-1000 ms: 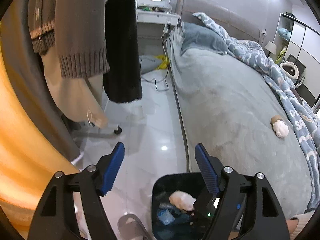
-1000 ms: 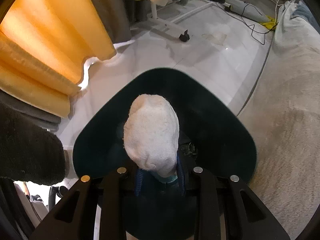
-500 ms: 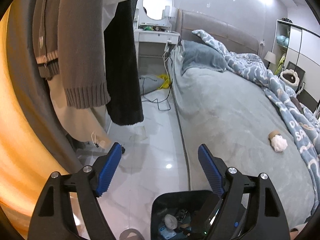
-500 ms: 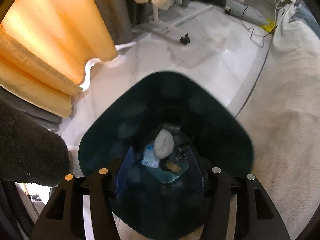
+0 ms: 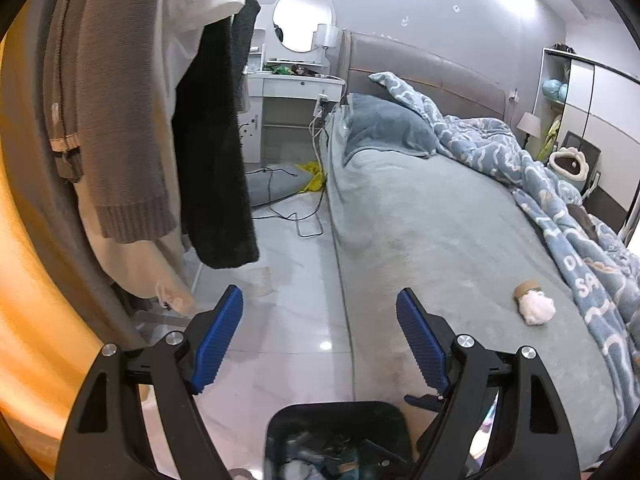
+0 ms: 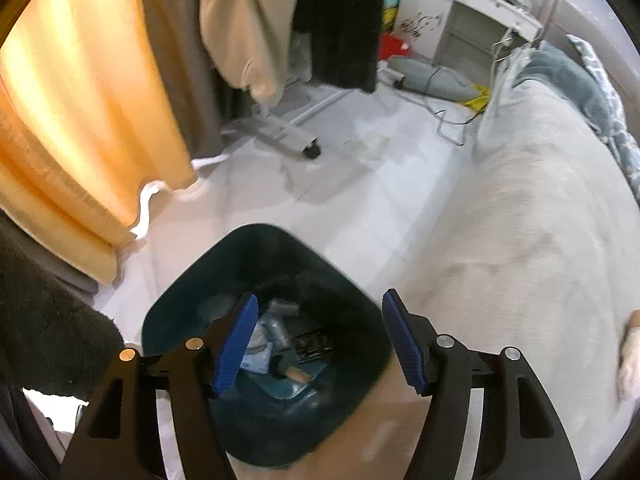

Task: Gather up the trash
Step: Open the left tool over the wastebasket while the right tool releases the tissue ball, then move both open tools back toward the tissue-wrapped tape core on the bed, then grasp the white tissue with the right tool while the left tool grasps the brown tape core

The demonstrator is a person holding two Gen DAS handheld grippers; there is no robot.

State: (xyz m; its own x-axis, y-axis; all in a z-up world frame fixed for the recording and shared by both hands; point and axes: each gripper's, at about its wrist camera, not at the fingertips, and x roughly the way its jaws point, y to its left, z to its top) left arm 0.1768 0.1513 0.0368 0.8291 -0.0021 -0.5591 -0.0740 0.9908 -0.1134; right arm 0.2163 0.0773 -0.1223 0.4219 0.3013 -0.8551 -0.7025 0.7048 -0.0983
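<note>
Both hand-held grippers wide, empty — left hand-held gripper [image 5: 319,338], right hand-held gripper [image 6: 318,338] over bin [image 6: 192,280]. Tissue wad [image 5: 535,307] on bed [image 5: 420,216]: likely light, soft — pinch its white bulk.

A grey sweater [image 5: 120,128] and black garment [image 5: 216,160] hang by the orange curtain [image 6: 80,120]; a blue patterned quilt [image 5: 540,184] lies along the bed's [image 5: 420,240] far edge

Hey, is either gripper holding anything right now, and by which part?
Nothing is held. The left gripper and the right gripper are both open and empty.
</note>
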